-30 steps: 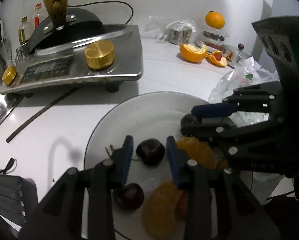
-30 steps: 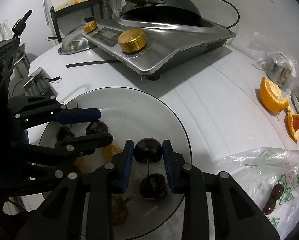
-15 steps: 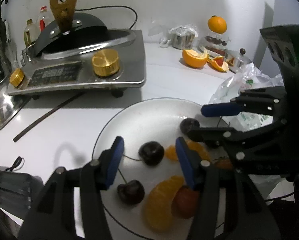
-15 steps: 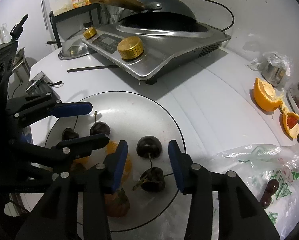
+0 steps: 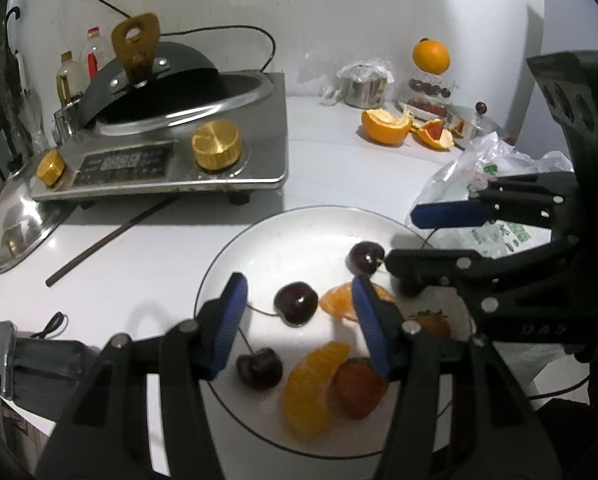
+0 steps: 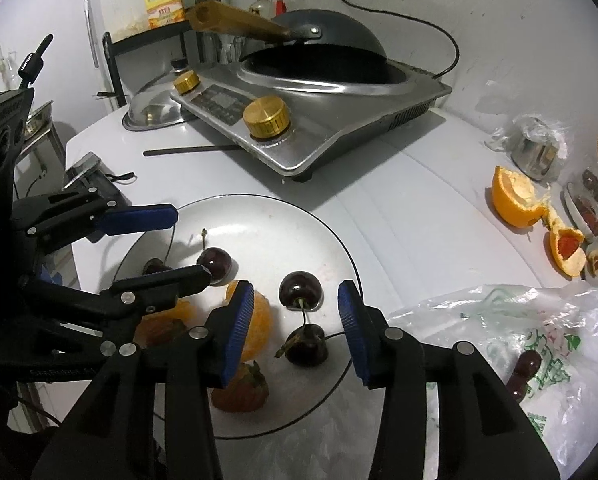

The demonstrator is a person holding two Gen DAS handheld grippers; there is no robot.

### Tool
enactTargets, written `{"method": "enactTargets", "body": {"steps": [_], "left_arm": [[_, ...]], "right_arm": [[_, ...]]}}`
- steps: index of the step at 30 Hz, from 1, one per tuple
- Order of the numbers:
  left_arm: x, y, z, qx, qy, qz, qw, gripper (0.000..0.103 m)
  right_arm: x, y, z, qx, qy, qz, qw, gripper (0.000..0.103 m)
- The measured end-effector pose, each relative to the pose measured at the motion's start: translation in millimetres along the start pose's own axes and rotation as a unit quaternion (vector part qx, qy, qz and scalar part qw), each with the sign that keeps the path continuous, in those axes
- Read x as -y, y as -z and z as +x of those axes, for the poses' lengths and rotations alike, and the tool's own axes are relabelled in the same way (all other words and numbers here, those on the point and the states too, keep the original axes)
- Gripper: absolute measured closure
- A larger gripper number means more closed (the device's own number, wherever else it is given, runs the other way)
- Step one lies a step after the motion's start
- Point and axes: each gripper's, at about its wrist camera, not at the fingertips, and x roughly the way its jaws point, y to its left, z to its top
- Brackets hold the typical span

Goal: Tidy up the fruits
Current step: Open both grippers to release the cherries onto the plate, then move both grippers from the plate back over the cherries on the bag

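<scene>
In the left wrist view, the left gripper [image 5: 297, 316] sits low in the frame with its blue pads apart and empty; a dark cherry [image 5: 295, 303] lies on the plate [image 5: 259, 240] between them, touching neither pad. A second cherry [image 5: 258, 368] lies lower left on the plate, an orange segment [image 5: 313, 388] and a strawberry [image 5: 357, 390] lower centre, and a third cherry [image 5: 364, 257] right of centre, just beside the right gripper [image 5: 419, 240], which reaches in from the right edge with its pads apart. A stove [image 5: 159, 160] fills the upper left; orange peel [image 5: 387, 130] lies upper right. In the right wrist view, the right gripper [image 6: 295, 320] is at the bottom centre, pads apart, holding nothing; a cherry [image 6: 301, 291] lies free between them on the plate [image 6: 299, 216], with another cherry [image 6: 307, 344] just below it. The left gripper [image 6: 179, 244] enters from the left edge, open, above a cherry [image 6: 215, 265]. A bag [image 6: 519, 328] lies lower right.
</scene>
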Motion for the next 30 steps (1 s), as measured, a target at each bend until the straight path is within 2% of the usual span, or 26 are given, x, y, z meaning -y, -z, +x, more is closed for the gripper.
{"method": "enactTargets", "body": {"steps": [3,5,6,20,30], "left_arm": [[3.3,-0.5,-6.0,0.004,-0.001,0.001,1.0,0.044],[5.6,-0.9,-11.9,0.01,-0.004,0.0,0.9999,0.036],[6.6,-1.1,-15.0,0.012,-0.004,0.0,0.9999,0.036],[38.5,-3.1,-41.4,0.027,-0.006,0.015,0.9995,0.035],[70.8,-7.4,-48.5,0.033,0.002,0.032,0.999,0.035]], "right_arm": [[-1.1,0.7,-8.9,0.008,0.001,0.0,1.0,0.057],[-1.4,2.1,-15.6,0.014,0.002,0.0,1.0,0.057],[-1.3,2.7,-18.2,0.016,0.002,0.0,1.0,0.057],[1.5,17.3,-63.8,0.05,0.013,0.005,0.999,0.057],[17.3,34.9,-94.6,0.07,0.028,0.021,0.997,0.057]]}}
